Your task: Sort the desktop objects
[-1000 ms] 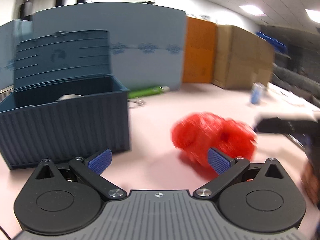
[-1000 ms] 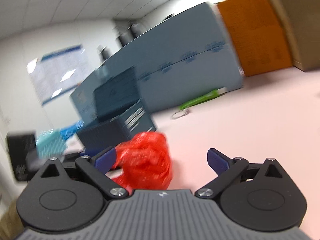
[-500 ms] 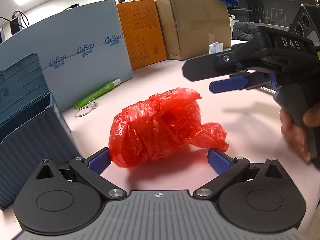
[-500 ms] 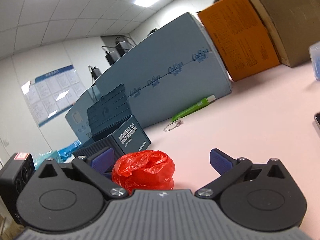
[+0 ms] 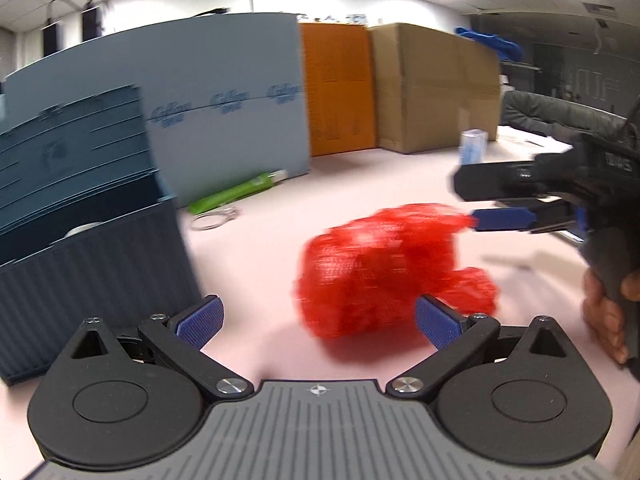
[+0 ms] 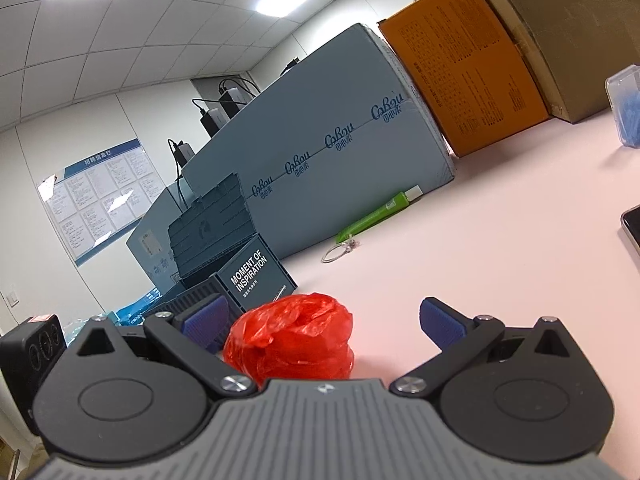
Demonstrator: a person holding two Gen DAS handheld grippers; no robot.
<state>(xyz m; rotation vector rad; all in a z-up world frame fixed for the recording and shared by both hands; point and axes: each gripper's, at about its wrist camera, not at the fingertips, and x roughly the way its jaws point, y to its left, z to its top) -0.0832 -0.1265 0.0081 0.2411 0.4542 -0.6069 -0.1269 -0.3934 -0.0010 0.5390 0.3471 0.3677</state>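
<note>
Right of the bin (image 5: 92,264), the pink table (image 5: 360,184) runs bare up to the red bag (image 5: 384,268); behind the bin, a blue-grey carton (image 6: 340,152), an orange box (image 6: 472,72) and a brown box (image 5: 436,84) wall off the far edge, with a green tube (image 6: 376,216) and a wire ring (image 6: 338,252) lying at the carton's foot. Bag sits on the table just right of the bin, not touching it as far as the blur lets me tell. Left gripper (image 5: 318,316) jaws spread wide, nothing between the pads; bag is just ahead of its right finger. Right gripper (image 6: 324,320) jaws also spread wide, empty, bag low between them and nearer the left pad; from the left wrist view its blue fingertip (image 5: 500,218) reaches the bag's upper right edge, contact unclear. A hand (image 5: 604,304) grips its handle. Bag is crumpled thin glossy plastic, bunched into a lump. Bin is dark blue ribbed plastic, container-style, lid up, end panel printed "MOMENT OF INSPIRATION". Phone edge (image 6: 632,224) at the far right of the table, a clear box (image 6: 626,108) further back.
</note>
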